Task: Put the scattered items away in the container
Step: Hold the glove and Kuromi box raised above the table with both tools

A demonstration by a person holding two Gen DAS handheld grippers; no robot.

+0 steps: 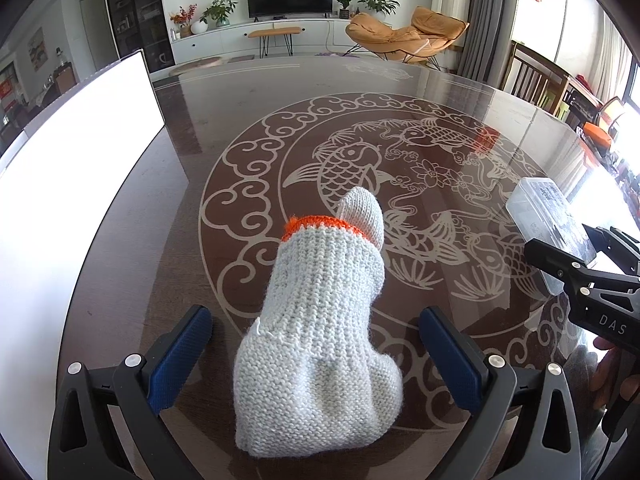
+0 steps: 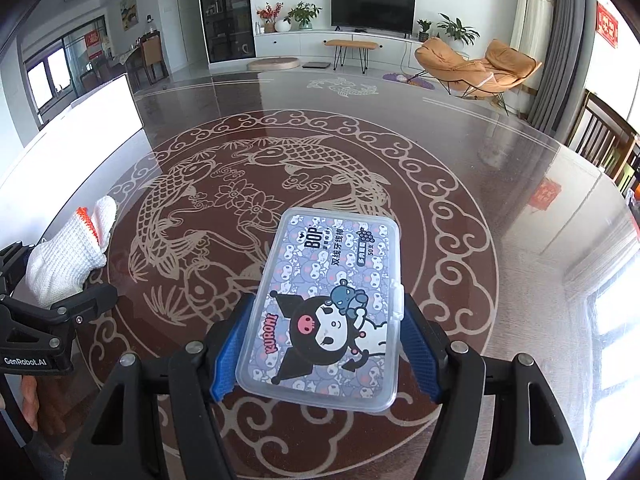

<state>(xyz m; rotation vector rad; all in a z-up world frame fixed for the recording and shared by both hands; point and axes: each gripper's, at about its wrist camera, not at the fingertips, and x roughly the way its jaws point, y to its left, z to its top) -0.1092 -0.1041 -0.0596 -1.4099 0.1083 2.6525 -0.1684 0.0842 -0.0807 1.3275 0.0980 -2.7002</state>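
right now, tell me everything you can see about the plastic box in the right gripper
The plastic box is a flat, clear, rounded rectangle with a snap tab on its right edge. Its lid is shut over a purple Kuromi cartoon label. It tilts above the table, clamped by its long sides between the right gripper's blue pads.

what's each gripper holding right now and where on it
The right gripper clamps the clear plastic box by its two long sides. The left gripper is open around the knitted glove, holding nothing.
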